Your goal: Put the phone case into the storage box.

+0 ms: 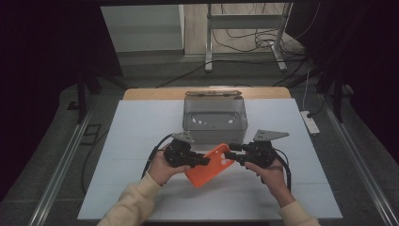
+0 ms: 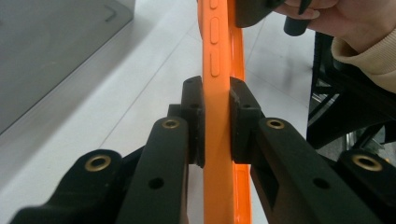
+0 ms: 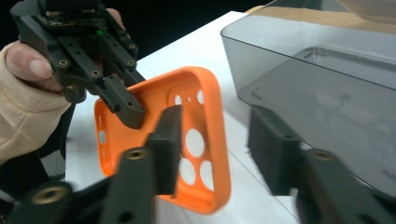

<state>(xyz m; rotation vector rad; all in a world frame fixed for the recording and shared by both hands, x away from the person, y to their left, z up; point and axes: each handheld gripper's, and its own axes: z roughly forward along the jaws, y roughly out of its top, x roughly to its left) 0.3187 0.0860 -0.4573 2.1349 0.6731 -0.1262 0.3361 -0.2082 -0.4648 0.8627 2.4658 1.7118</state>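
From the high view I see both of my grippers meeting over the white table (image 1: 141, 141), just in front of the clear grey box (image 1: 215, 117) that stands near the far edge. The left gripper (image 1: 203, 161) has the orange phone case (image 1: 211, 165) pinched by one side edge; in the left gripper view its two black pads press flat against the case's thin wall (image 2: 217, 116) from either side, with the case running straight away from the camera and its button cut-outs showing above the pads. The case is lifted off the table and tilted, its camera-hole end pointing toward the box. In the right gripper view I see that case (image 3: 196, 140) with its inside face toward me, round holes near the corner, and the left gripper (image 3: 126, 105) clamped on its far edge, a hand (image 3: 28, 65) in a cream sleeve behind it. My right gripper (image 3: 215, 135) has its jaws spread apart, one jaw just in front of the case's near edge and the other over toward the box (image 3: 327, 70); I cannot tell whether that jaw touches the case.
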